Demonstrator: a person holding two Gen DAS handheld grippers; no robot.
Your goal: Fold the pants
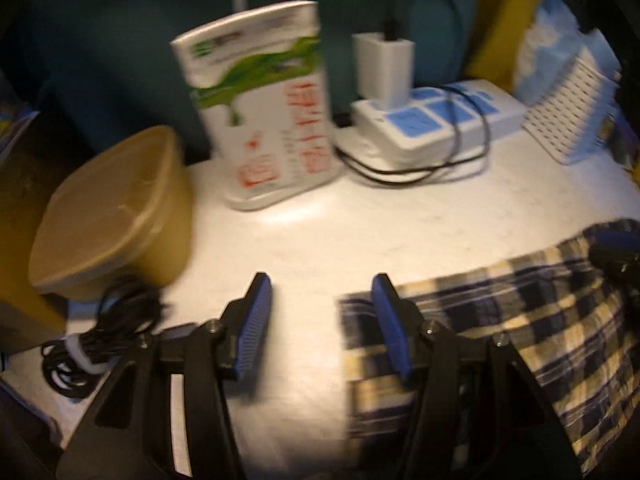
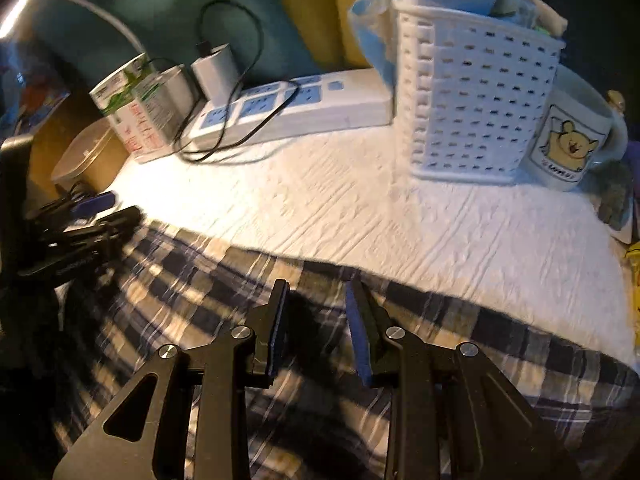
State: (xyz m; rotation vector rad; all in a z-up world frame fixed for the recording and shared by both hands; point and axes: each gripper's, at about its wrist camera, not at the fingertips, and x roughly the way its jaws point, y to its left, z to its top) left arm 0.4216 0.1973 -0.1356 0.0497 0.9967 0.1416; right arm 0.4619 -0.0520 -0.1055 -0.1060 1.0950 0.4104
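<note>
Dark blue and cream plaid pants (image 2: 224,300) lie spread on a white textured cloth (image 2: 360,208); in the left wrist view the pants (image 1: 500,320) fill the lower right. My left gripper (image 1: 320,292) is open over bare white cloth, and its right finger (image 1: 390,320) overlaps the pants' left edge. My right gripper (image 2: 318,296) hovers over the plaid fabric with a gap between its pads, open, nothing pinched. The left gripper (image 2: 108,210) shows at the pants' left end, and the right gripper (image 1: 614,250) at the far right.
Along the back stand a brown lidded bowl (image 1: 112,208), a white and green carton (image 1: 264,104), a power strip (image 1: 436,120) with a charger (image 1: 384,68) and black cable, a white perforated basket (image 2: 472,100) and a bear mug (image 2: 568,144). A coiled black cable (image 1: 92,344) lies left.
</note>
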